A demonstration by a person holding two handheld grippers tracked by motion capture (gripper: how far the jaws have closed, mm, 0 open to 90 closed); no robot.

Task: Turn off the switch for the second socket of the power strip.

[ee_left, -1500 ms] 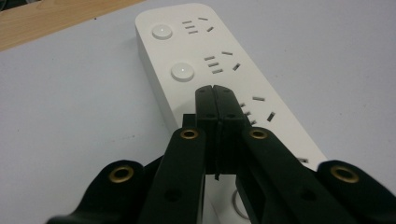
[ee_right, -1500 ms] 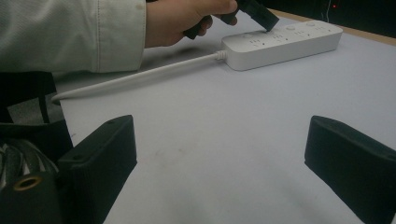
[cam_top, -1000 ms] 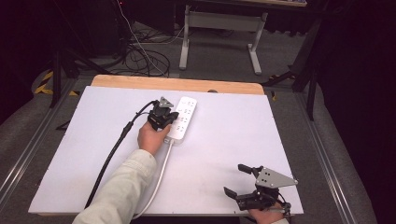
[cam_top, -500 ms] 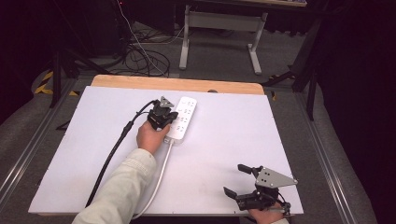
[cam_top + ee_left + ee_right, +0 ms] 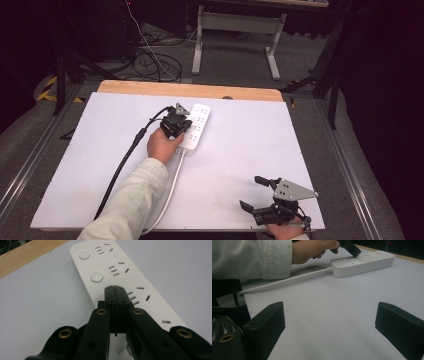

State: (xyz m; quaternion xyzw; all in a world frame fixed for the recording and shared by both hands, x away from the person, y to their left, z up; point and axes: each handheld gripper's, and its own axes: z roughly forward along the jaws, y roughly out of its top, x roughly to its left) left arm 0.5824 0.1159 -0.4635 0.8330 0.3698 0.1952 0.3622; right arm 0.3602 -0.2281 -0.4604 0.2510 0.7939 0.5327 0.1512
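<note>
A white power strip [image 5: 199, 121] lies on the white table top [image 5: 240, 140], toward the back. Its white cord [image 5: 171, 190] runs to the front edge. In the left gripper view the power strip [image 5: 140, 277] shows two round buttons [image 5: 96, 277] and rows of socket slots. My left gripper [image 5: 181, 125] is shut, and the left gripper's tips [image 5: 115, 288] rest on the strip's top just below the second button. The right gripper [image 5: 252, 192] stands open near the front right corner, with nothing between its fingers. In the right gripper view, the right gripper [image 5: 332, 322] faces bare table, with the strip [image 5: 362, 262] beyond.
A wooden strip [image 5: 190, 90] borders the table's back edge. The left gripper's black cable [image 5: 122, 165] trails to the front left. The person's sleeve [image 5: 132, 200] crosses the front middle. On the floor behind are cables [image 5: 155, 55] and a grey stand [image 5: 240, 22].
</note>
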